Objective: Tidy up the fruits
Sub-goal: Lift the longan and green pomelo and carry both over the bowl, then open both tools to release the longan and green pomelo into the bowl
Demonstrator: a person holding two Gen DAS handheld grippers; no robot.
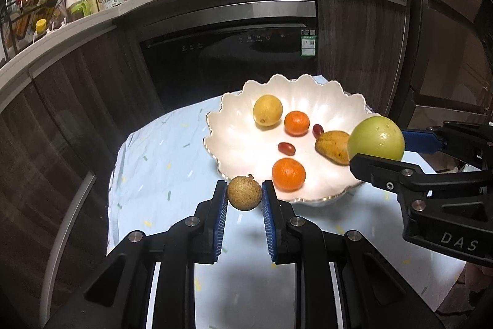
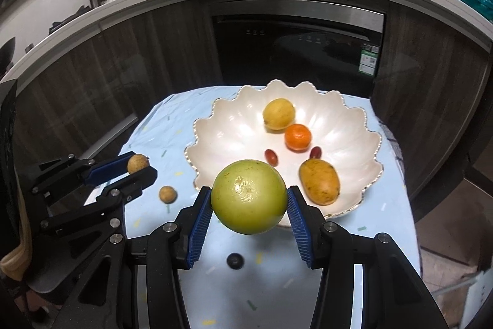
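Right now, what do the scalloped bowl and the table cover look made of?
The scalloped bowl: probably glazed ceramic, going by its glossy pearly-white fluted surface and thin metallic-looking rim. The table cover: thin fabric or plastic sheet, pale blue with small printed dashes, visibly creased; which one is unclear.

The white scalloped bowl (image 2: 215, 125) looks like glazed ceramic, pearly and glossy, with a metallic-looking rim. The pale blue tablecloth (image 1: 160, 156) is matt cloth, creased near its far left corner. The round green fruit (image 2: 249, 201) has smooth, shiny skin; the small tan-brown fruit (image 1: 244, 192) looks dull and rough. The two orange citrus fruits (image 1: 288, 174) show a pebbled sheen. Both grippers' fingers are matt black plastic with ribbed blue pads (image 2: 199, 228) and bright metal pins. The cabinet fronts (image 2: 129, 63) are dark wood grain.
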